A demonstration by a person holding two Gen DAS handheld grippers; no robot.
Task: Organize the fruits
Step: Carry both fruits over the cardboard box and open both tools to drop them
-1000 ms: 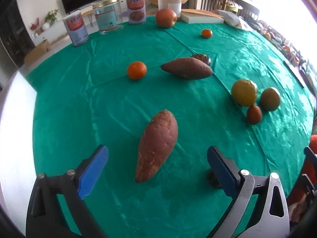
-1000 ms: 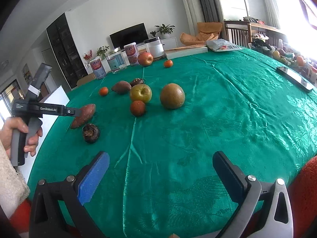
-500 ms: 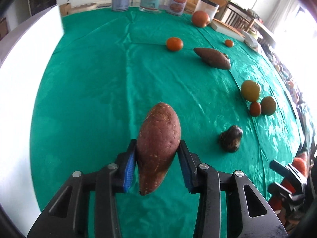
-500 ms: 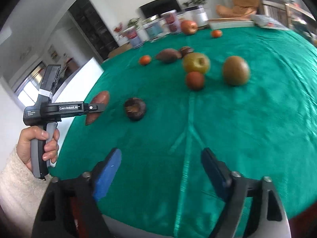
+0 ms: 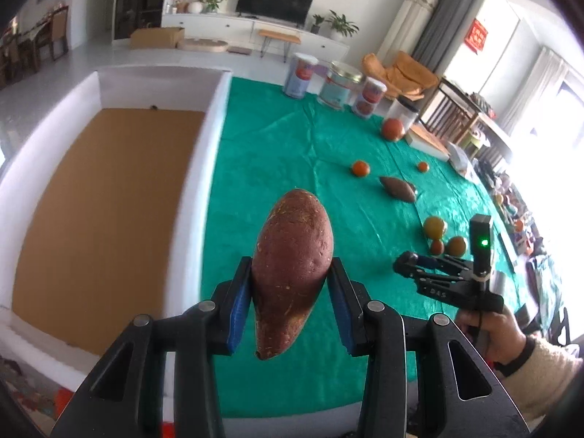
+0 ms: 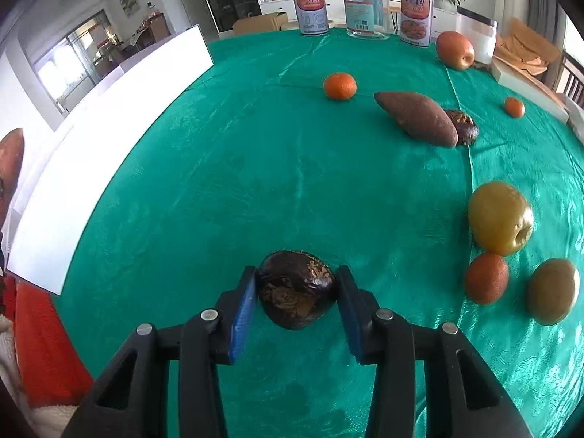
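My left gripper (image 5: 290, 301) is shut on a reddish sweet potato (image 5: 292, 259) and holds it in the air above the green tablecloth (image 5: 292, 146), next to a white box with a brown cardboard floor (image 5: 98, 200). My right gripper (image 6: 295, 303) has its blue pads against both sides of a dark brown round fruit (image 6: 295, 292) that rests on the cloth (image 6: 255, 168). The right gripper also shows in the left wrist view (image 5: 405, 261), low over the cloth at the right.
On the cloth lie a second sweet potato (image 6: 416, 118), another dark fruit (image 6: 461, 127), two tangerines (image 6: 339, 85), a red apple (image 6: 454, 50), a yellow apple (image 6: 500, 219), a small red fruit (image 6: 485, 277) and a brown pear (image 6: 553, 290). Cans and jars (image 6: 365, 11) stand at the far edge.
My left gripper closed on the sweet potato, lifted it and swung left toward the white box. My right gripper moved forward to the dark fruit and closed around it.
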